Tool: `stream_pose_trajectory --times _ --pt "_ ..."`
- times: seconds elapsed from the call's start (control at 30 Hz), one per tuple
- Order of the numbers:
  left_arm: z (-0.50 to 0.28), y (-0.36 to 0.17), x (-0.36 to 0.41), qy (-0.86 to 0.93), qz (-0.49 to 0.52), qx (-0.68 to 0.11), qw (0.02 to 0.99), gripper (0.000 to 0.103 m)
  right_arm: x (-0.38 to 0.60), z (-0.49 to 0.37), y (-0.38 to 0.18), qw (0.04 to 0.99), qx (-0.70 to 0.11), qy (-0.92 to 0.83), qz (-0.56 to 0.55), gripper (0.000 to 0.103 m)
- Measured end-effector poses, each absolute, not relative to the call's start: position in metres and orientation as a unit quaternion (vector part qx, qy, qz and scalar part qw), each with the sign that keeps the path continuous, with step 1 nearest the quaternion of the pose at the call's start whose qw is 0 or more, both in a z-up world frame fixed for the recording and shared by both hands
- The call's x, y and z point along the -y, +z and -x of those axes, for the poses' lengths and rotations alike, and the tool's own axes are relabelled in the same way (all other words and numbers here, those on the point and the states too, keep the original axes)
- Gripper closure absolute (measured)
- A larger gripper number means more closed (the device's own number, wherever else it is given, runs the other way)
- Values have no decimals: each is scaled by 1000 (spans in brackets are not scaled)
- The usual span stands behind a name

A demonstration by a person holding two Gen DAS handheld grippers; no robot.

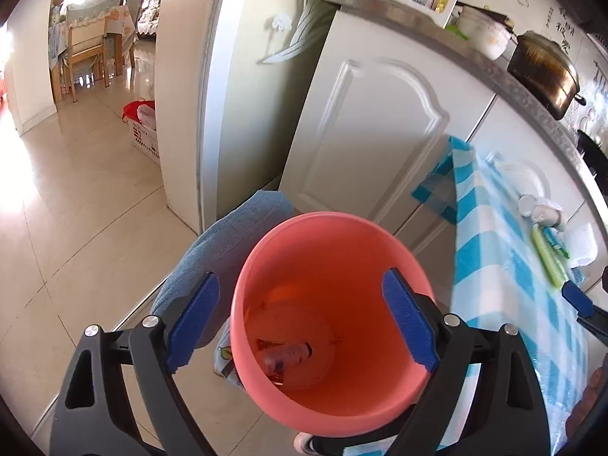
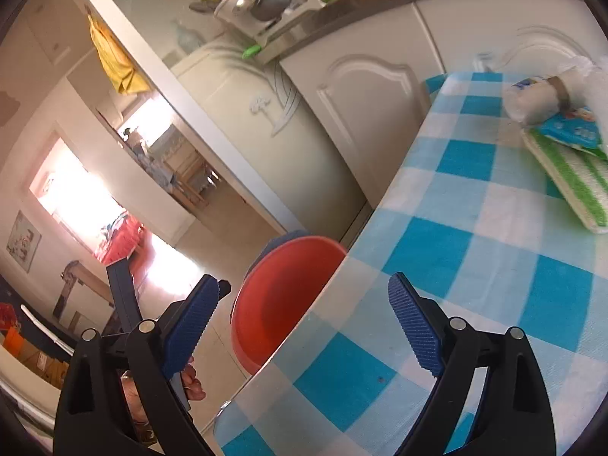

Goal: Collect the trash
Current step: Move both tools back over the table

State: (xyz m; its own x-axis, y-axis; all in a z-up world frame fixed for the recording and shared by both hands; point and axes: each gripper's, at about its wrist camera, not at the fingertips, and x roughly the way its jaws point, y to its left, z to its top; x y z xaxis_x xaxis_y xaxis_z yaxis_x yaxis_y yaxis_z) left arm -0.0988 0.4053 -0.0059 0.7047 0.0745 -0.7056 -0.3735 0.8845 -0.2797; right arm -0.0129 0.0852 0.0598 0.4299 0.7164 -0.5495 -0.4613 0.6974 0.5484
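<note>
A tiled floor (image 1: 76, 197) ran from the kitchen toward a bright far room, with white cabinet doors (image 1: 364, 136) at the far side under a grey counter that carried a dish rack and a dark pot (image 1: 543, 72). On the right stood the tabletop (image 2: 467, 235), covered in a blue and white checked cloth. At its far right end lay a heap of trash: a crumpled white wrapper (image 2: 532, 98), a blue packet (image 2: 573, 129) and a green-striped packet (image 2: 570, 182), touching one another. Just beside the tabletop's left edge, on the floor, stood a pink bin (image 1: 326, 304), upright, with a light blue cloth (image 1: 228, 250) against its far left side. At the bin's bottom lay a crumpled wrapper (image 1: 288, 353), its details too blurred to tell. The left tongs (image 1: 304, 319) hung over the bin's mouth, pointing steeply down into it, the blue pads spread wide with nothing between them; one pad was outside the rim on the left, the other over the inside wall on the right. The right tongs (image 2: 307, 323) hovered over the near edge of the tabletop, also spread wide and empty, well apart from the trash heap. Fingers (image 2: 190, 380) of a hand showed low at the left of the right wrist view.
</note>
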Motion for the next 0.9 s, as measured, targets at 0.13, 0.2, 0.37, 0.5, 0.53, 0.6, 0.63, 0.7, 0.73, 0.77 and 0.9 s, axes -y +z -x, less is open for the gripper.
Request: stream_pose_trajectory --times 0.13,0.2,0.37,0.5,0.53,0.6,0.63,0.7,0.73,0.77,0.9 --pt "107 10 -388 115 197 -352 908 15 -37 23 64 853 -350 335 -192 12" --pt "109 21 -375 108 186 -345 914 15 -16 26 67 862 -331 325 -202 11" --pt "104 42 -341 74 179 -344 919 14 31 33 71 876 -292 314 -220 11" --pt "92 60 -305 49 158 -356 920 14 69 31 65 877 -283 295 -254 10" --pt "88 65 -296 40 156 -358 920 14 79 30 64 874 -280 292 -267 8" --pt "84 75 -278 23 154 -359 920 14 101 27 59 873 -273 279 -294 6" --pt "82 79 -269 15 152 -359 921 14 112 26 57 869 -271 276 -308 6" --pt "77 88 -248 -3 149 -360 921 14 131 25 52 862 -269 273 -333 5" --pt "75 93 -238 -14 149 -359 921 14 140 24 50 859 -267 270 -343 5" --pt "72 96 -228 -27 152 -359 921 14 151 23 49 857 -263 266 -355 5" --pt "57 109 -187 -82 171 -352 917 14 187 22 46 855 -256 241 -381 5"
